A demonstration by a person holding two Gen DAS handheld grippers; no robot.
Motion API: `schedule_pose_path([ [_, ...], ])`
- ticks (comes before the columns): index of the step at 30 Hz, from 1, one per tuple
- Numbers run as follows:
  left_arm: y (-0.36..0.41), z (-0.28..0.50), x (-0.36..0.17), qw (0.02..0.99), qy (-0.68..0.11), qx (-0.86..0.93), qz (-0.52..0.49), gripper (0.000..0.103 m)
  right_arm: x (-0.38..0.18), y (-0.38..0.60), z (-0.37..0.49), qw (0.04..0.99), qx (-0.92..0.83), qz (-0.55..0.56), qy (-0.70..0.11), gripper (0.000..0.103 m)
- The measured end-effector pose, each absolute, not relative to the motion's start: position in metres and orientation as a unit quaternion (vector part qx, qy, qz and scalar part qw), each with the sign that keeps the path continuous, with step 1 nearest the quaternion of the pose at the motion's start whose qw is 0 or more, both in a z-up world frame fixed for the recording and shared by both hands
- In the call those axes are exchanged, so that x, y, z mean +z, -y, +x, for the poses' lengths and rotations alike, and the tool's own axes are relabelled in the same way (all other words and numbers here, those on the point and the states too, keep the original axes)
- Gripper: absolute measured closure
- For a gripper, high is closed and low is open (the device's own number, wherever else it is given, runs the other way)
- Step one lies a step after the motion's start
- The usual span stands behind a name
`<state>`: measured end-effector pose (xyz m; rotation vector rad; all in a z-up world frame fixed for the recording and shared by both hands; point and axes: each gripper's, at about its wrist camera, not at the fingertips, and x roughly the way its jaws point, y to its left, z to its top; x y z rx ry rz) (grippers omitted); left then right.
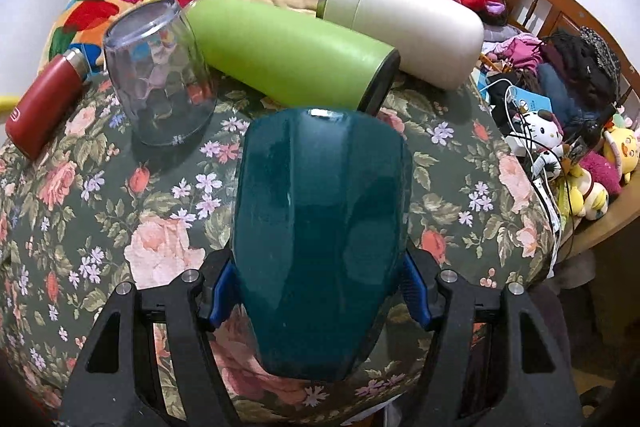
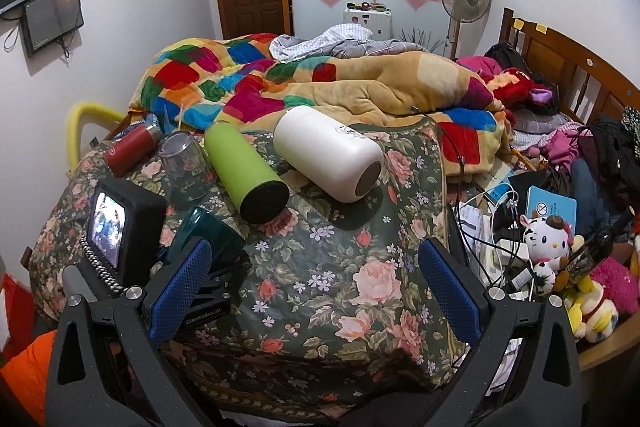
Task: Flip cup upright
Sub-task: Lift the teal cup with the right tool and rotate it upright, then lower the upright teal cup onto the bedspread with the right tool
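Note:
A dark teal cup (image 1: 320,235) fills the middle of the left wrist view. My left gripper (image 1: 318,291) is shut on the teal cup, its blue pads pressed on both sides, and holds it over the floral cloth (image 1: 132,227). In the right wrist view the teal cup (image 2: 212,231) shows at the left, tilted, beside the left gripper's camera body (image 2: 120,231). My right gripper (image 2: 316,287) is open and empty above the floral cloth (image 2: 340,267). A clear glass (image 1: 160,75) stands upside down at the left; it also shows in the right wrist view (image 2: 184,163).
A green bottle (image 1: 288,55), a white flask (image 1: 404,23) and a red bottle (image 1: 44,99) lie on their sides behind the cup. A patchwork blanket (image 2: 280,87) lies beyond. Cables, plush toys (image 2: 548,247) and clothes crowd the right side by the wooden headboard (image 2: 580,67).

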<state>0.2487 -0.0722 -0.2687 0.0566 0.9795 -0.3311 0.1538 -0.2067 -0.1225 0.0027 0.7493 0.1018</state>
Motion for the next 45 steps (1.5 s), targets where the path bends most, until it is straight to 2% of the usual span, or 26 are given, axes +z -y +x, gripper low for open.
schedule_pose_path([
  [8, 0.061, 0.228, -0.248, 0.876, -0.453, -0.165, 0.037, 0.024, -0.122, 0.197, 0.154, 0.929, 0.051, -0.001, -0.367, 0.0],
  [14, 0.017, 0.201, -0.209, 0.909, -0.399, -0.117, 0.026, 0.015, -0.138, 0.181, 0.165, 0.914, 0.083, 0.017, -0.397, 0.0],
  [19, -0.021, 0.193, -0.2, 0.922, -0.381, -0.055, 0.042, 0.015, -0.166, 0.16, 0.183, 0.886, 0.121, 0.043, -0.446, 0.0],
  [31, -0.071, 0.173, -0.212, 0.921, -0.388, -0.018, -0.001, 0.015, -0.221, 0.121, 0.232, 0.809, 0.172, 0.089, -0.554, 0.014],
  [36, -0.074, 0.175, -0.216, 0.92, -0.391, -0.019, -0.013, 0.015, -0.226, 0.106, 0.242, 0.806, 0.168, 0.069, -0.563, 0.017],
  [40, -0.072, 0.175, -0.217, 0.92, -0.392, -0.021, -0.012, 0.015, -0.226, 0.099, 0.251, 0.809, 0.166, 0.037, -0.563, 0.031],
  [45, -0.068, 0.174, -0.214, 0.921, -0.39, -0.025, -0.011, 0.015, -0.223, 0.097, 0.251, 0.81, 0.171, 0.015, -0.561, 0.031],
])
